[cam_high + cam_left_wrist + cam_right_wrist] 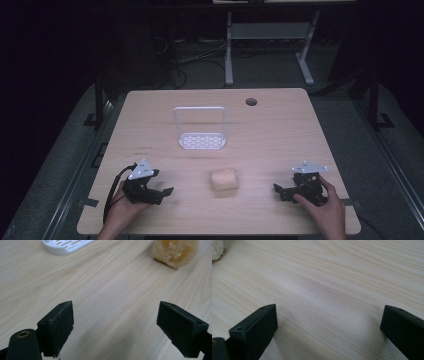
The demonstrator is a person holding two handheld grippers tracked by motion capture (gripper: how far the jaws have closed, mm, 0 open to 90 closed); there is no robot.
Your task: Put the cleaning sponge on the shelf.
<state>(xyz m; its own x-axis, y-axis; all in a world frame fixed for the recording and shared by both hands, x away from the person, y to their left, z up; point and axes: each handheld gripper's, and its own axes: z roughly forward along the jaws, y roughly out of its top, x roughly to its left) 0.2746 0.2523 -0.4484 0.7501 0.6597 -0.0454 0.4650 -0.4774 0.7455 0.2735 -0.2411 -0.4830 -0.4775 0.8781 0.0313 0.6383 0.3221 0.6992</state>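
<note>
A pale wooden tabletop [280, 130] carries a white slotted rack [201, 129] with an upright wire frame, standing toward the far middle. Nearer the person, a tan sponge [224, 180] lies between the two tongs, apart from both. The left tongs [162, 191] and the right tongs [281, 191] are spread wide, holding nothing, low over bare wood.

a tan, porous sponge [224, 180] and white slotted rack [202, 140] sit on pale wood-grain table [280, 130] (black tools).
</note>
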